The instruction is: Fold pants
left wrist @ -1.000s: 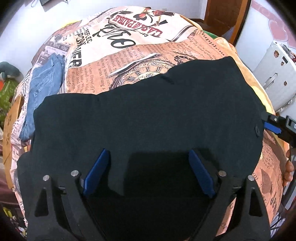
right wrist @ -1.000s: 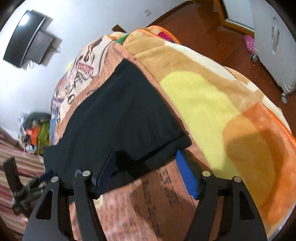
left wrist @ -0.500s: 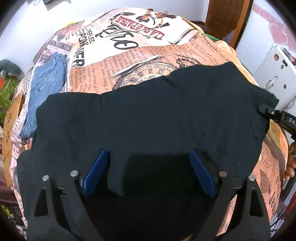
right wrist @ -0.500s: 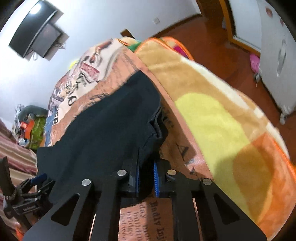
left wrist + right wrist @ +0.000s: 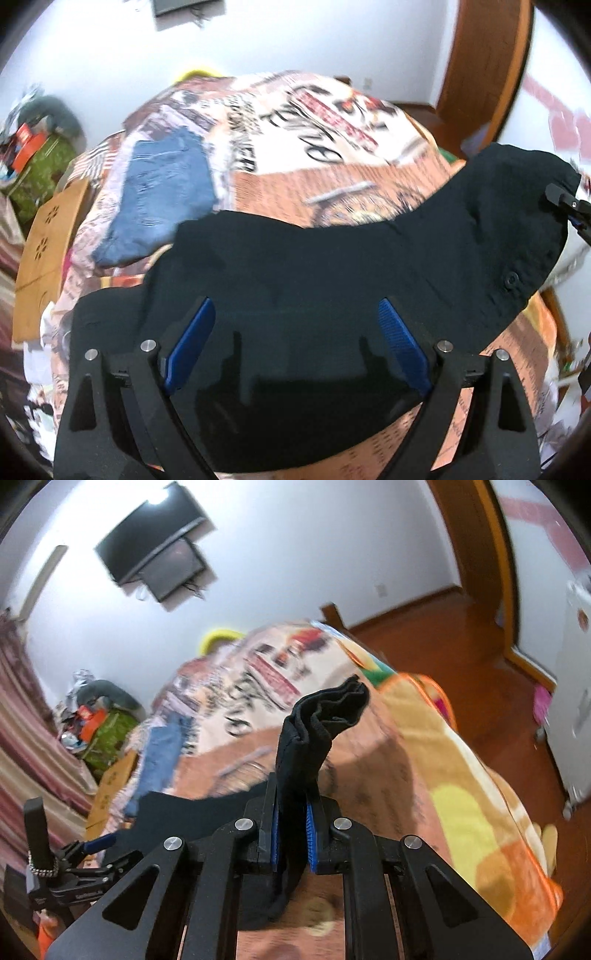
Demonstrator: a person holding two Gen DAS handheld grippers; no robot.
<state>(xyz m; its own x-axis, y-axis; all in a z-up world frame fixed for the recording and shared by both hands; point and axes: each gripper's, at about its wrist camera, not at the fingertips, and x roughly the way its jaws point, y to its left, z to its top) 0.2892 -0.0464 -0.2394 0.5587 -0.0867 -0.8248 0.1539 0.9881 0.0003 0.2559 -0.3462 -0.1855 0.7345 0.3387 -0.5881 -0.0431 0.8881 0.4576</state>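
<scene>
Black pants [image 5: 332, 266] lie across the newsprint-patterned bedspread [image 5: 332, 122]. My left gripper [image 5: 295, 339] is open, its blue pads [image 5: 190, 343] resting over the near part of the pants. My right gripper [image 5: 291, 834] is shut on the pants' end [image 5: 314, 731] and holds it lifted off the bed, the fabric bunched and sticking up past the fingers. In the left wrist view the right gripper [image 5: 569, 206] shows at the far right, with the pants' right end raised.
Folded blue jeans [image 5: 162, 199] lie on the bed at the back left. A cardboard box [image 5: 44, 240] sits beside the bed's left edge. An orange and yellow blanket [image 5: 461, 794] covers the bed's right side. A white cabinet [image 5: 576, 686] stands on the wooden floor.
My right gripper closed on the pants' end and has lifted it up off the bed. My left gripper stayed open over the pants and tilted upward a little.
</scene>
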